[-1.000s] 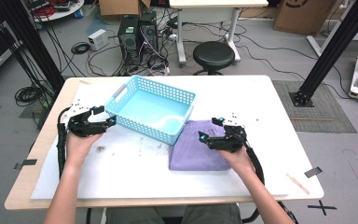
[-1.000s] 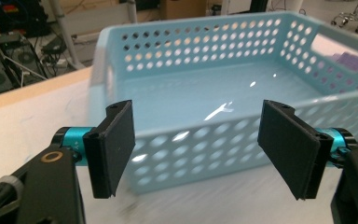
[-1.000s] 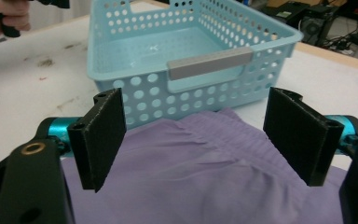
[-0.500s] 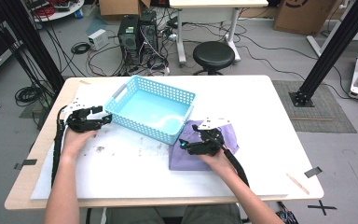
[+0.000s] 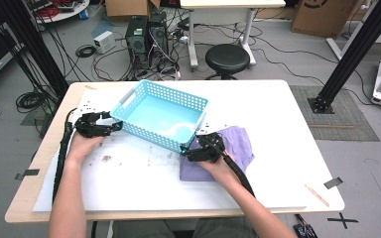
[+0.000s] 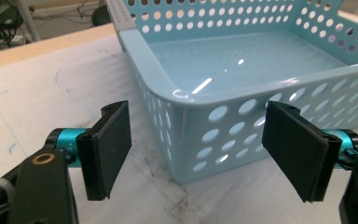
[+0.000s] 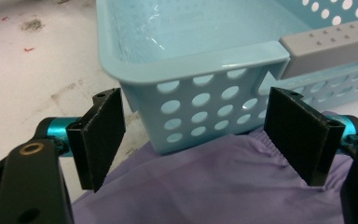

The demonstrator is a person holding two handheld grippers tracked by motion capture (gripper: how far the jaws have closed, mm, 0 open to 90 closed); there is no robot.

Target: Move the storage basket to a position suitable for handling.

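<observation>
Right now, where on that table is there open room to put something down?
The far right of the table, beyond the purple cloth, is bare, as is the near edge between the forearms. It is crowded around the blue basket, where both claws sit.

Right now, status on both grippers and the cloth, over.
Left gripper open at basket corner. Right gripper open over purple cloth, nothing gripped. Basket edge rests on cloth.

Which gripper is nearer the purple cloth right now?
The right. The right gripper hangs over the near-left edge of the purple cloth, jaws open, by the blue basket's corner. The left gripper is beyond the basket's far end, jaws open, away from the cloth.
</observation>
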